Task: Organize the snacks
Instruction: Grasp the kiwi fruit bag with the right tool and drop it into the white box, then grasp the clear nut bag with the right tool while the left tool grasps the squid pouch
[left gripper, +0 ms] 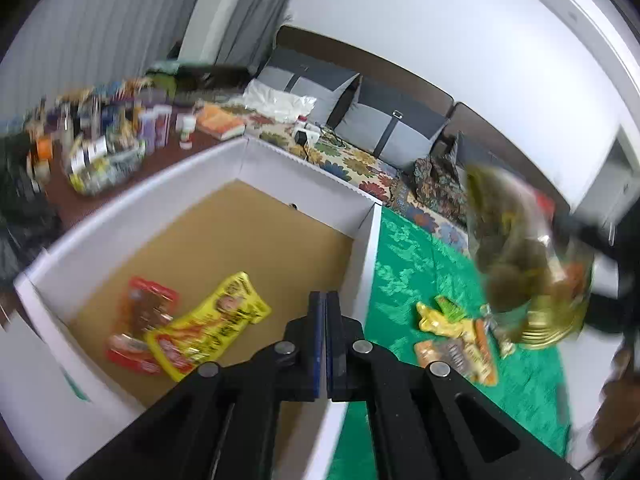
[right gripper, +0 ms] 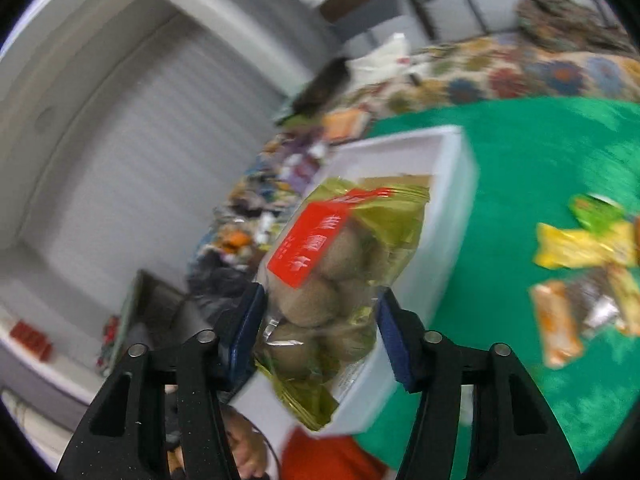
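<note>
**Snack bag lifted above green cloth**

A green cloth (left gripper: 440, 264) and white box (left gripper: 312, 168) are seen before a floral bed. The right gripper (right gripper: 320, 320) is clamped on a blurred bag of brown balls (right gripper: 340, 264); the left gripper (left gripper: 325, 300) is closed, empty. Shelf clutter is smeared.

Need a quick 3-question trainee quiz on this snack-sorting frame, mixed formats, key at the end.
1. True or false: the white box holds two snack packets.
2. Which claw holds the clear bag of brown balls? A) left claw B) right claw
3. Fill in: the loose snacks outside the box lie on a ____ cloth.

Key: 1 true; 2 B; 3 green
</note>
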Demonstrator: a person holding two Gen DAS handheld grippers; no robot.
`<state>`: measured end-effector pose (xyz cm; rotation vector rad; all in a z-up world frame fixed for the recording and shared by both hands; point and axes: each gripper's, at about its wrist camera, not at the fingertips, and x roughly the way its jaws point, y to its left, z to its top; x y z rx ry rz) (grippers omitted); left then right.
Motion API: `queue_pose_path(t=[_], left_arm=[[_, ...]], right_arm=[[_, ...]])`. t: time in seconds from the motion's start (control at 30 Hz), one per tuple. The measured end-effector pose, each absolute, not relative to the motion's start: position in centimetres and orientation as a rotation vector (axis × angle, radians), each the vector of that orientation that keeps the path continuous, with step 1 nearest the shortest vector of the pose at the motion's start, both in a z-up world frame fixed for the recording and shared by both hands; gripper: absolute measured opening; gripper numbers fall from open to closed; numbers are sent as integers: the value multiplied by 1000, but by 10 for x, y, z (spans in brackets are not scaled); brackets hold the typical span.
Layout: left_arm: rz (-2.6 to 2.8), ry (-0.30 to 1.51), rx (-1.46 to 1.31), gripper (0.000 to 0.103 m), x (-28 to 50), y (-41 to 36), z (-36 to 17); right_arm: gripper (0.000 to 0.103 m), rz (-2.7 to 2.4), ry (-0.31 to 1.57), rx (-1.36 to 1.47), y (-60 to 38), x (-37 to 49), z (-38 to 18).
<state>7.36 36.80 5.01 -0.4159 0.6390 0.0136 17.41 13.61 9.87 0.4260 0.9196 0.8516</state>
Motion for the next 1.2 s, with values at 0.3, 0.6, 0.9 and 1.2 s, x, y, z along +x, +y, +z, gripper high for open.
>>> queue_pose_path(t=[0.3, 0.6, 0.9, 1.2], left_arm=[[-220, 738, -206, 89, 79, 271, 27], [-250, 873, -209, 89, 102, 225, -15], [-160, 833, -288, 90, 88, 241, -20], [-80, 742, -268, 90, 66, 273, 10]], right_arm=[[18, 709, 814, 554, 33, 182, 115], [46, 468, 1062, 260, -42, 152, 21], [66, 912, 1221, -53, 96, 41, -92], [71, 846, 1128, -331, 159, 25, -77]])
